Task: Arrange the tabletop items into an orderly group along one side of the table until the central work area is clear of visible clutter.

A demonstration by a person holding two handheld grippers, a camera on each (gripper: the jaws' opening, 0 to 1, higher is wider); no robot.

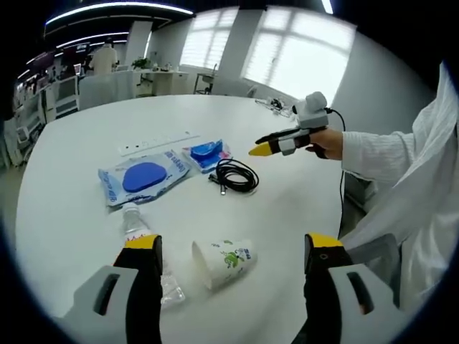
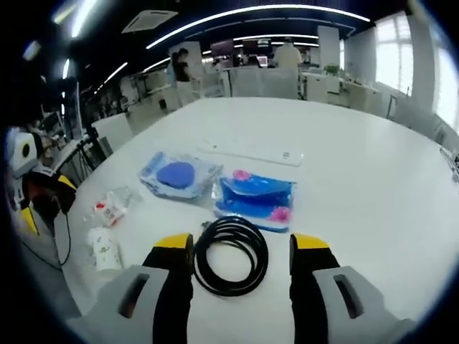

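Six items on a white table [image 1: 64, 215]. Left gripper view: left gripper [image 1: 233, 251], jaws spread and empty, above a paper cup [image 1: 224, 262] lying on its side; crushed clear bottle [image 1: 143, 240] touching its left jaw. The right gripper [image 1: 269, 148], held by a hand [image 1: 326, 141], appears here with jaws together, though whether fully closed cannot be told. Right gripper view: right gripper [image 2: 242, 247] with jaws parted, straddling a coiled black cable [image 2: 231, 256] without gripping. Behind it: a blue packet [image 2: 257, 197], a bag holding a blue disc [image 2: 177, 174], and a white power strip [image 2: 251, 150].
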